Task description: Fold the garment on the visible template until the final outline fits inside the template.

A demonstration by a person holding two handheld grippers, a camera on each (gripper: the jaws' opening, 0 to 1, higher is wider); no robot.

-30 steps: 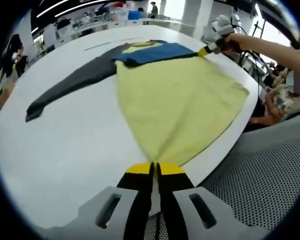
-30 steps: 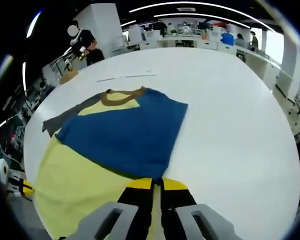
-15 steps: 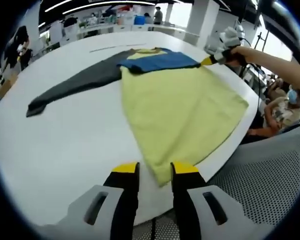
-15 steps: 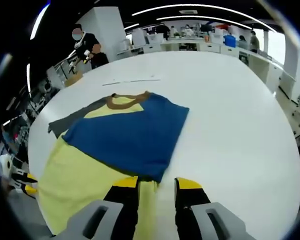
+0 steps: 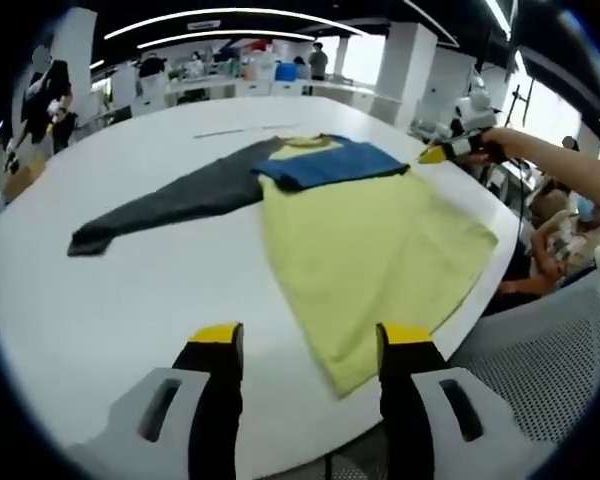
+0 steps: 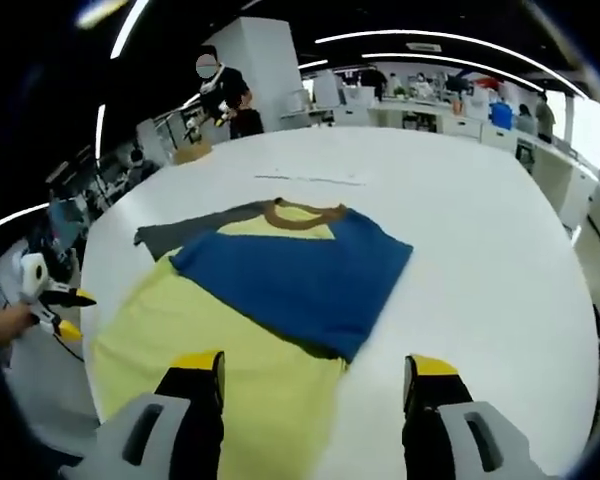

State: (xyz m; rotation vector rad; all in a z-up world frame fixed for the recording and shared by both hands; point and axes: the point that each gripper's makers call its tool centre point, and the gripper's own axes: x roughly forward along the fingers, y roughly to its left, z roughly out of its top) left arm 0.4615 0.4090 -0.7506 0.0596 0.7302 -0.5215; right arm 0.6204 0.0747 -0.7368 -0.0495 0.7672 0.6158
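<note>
Both grippers free, nothing held. Left gripper (image 5: 305,350) fingers spread wide at frame bottom, just off the near corner of the yellow body (image 5: 375,255). Right gripper (image 6: 315,375) fingers also wide, bottom of frame, above the yellow hem area. Garment (image 6: 270,300) lies flat on the white surface (image 6: 480,260), centre of both views: 1 blue sleeve (image 6: 300,275) folded across the chest, 1 dark grey sleeve (image 5: 170,205) stretched out toward the left. My read: first fold is set down, so the fingers are open to regrip; grey sleeve likely next. Template outline not discernible; thin line marks (image 5: 242,130) beyond the collar, upper centre.
</note>
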